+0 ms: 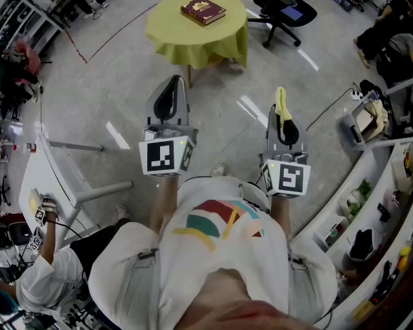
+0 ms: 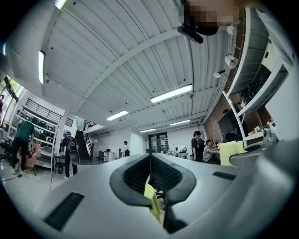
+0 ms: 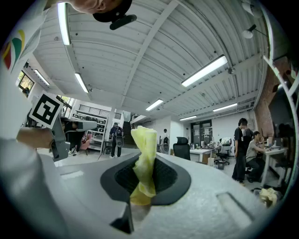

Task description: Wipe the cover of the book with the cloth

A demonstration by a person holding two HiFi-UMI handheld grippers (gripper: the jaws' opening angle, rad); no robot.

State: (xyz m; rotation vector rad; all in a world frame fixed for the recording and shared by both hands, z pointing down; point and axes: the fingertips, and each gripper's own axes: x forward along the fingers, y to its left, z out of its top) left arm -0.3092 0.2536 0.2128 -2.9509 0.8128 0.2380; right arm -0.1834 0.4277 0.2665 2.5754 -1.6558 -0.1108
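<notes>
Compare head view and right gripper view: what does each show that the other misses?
Head view only: the book lying on the round table, ahead of both grippers, untouched. Right gripper view only: ceiling lights and people at desks. Both: the right gripper with its jaws shut on the yellow cloth, and the left gripper beside it.

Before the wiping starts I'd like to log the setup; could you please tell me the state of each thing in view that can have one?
dark red book: closed, lying flat on the table, untouched.
round table with yellow-green tablecloth: upright, bearing the book.
yellow cloth: bunched, clamped in the right gripper, away from the book.
right gripper: shut on the cloth.
left gripper: shut, empty.
</notes>
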